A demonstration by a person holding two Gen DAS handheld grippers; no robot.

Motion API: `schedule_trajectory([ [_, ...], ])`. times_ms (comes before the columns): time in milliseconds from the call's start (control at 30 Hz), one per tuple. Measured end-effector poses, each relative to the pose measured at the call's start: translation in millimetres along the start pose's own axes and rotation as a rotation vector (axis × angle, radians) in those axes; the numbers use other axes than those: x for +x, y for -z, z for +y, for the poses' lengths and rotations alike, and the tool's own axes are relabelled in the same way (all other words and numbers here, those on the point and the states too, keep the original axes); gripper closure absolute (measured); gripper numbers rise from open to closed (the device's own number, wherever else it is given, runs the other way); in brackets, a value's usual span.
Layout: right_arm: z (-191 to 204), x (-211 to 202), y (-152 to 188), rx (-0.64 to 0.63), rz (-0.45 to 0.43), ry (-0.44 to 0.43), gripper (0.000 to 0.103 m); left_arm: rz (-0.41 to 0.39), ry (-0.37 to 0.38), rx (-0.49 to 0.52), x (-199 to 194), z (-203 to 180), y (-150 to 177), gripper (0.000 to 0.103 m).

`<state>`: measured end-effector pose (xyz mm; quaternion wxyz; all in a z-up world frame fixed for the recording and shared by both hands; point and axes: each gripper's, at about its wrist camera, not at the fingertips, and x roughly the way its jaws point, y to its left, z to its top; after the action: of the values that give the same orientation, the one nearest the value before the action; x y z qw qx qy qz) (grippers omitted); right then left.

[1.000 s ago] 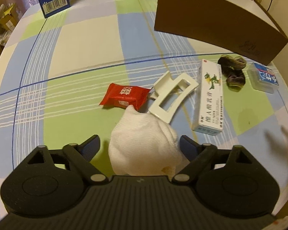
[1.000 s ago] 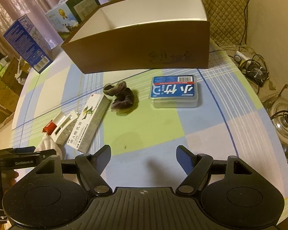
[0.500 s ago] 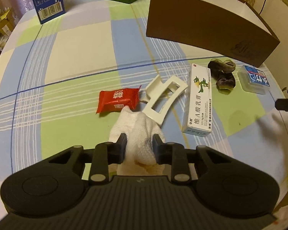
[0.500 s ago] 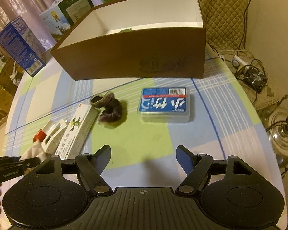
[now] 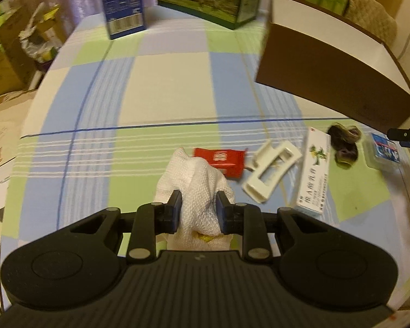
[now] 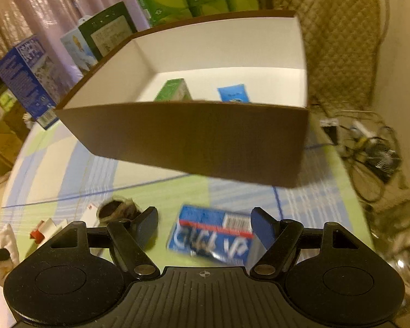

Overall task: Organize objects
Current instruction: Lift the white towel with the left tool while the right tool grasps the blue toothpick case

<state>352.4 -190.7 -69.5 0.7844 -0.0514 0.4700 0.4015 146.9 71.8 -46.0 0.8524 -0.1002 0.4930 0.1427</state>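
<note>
Step in hand: picking up. Left tongs (image 5: 198, 210) clamped on the white cloth (image 5: 196, 188), near the red packet (image 5: 222, 160) on the table (image 5: 164, 87). Right tongs (image 6: 205, 225) wide apart over the blue pack (image 6: 213, 236). Next: lift the cloth into the brown box (image 6: 188, 134), far right. A second ago, left tongs open around the cloth; right tongs farther from the blue pack.
</note>
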Motion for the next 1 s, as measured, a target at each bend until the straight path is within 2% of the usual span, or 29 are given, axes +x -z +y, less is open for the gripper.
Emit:
schedule_trajectory([
  [133, -13, 16, -10, 0.011, 0.009, -0.059, 0.031, 0.014, -0.021, -0.029, -2, 7, 3, 0.08],
  [267, -21, 26, -11, 0.011, 0.055, -0.099, 0.031, 0.016, -0.029, -0.039, -3, 8, 5, 0.08],
  [533, -4, 8, 26, -0.021, 0.131, -0.141, 0.031, 0.009, -0.022, -0.033, -3, 3, 2, 0.08],
  [600, 10, 2, 38, -0.078, 0.13, -0.114, 0.031, 0.009, -0.018, -0.027, -2, 1, 1, 0.08],
  [700, 30, -1, 48, -0.196, 0.113, -0.016, 0.031, 0.008, -0.012, -0.013, -1, -2, 0, 0.08],
  [767, 39, 1, 50, -0.248, 0.107, 0.02, 0.031, 0.006, -0.007, -0.005, -1, -4, -1, 0.08],
  [1000, 47, 13, 48, -0.25, 0.137, 0.074, 0.031, 0.004, 0.007, 0.001, -2, -5, 2, 0.08],
])
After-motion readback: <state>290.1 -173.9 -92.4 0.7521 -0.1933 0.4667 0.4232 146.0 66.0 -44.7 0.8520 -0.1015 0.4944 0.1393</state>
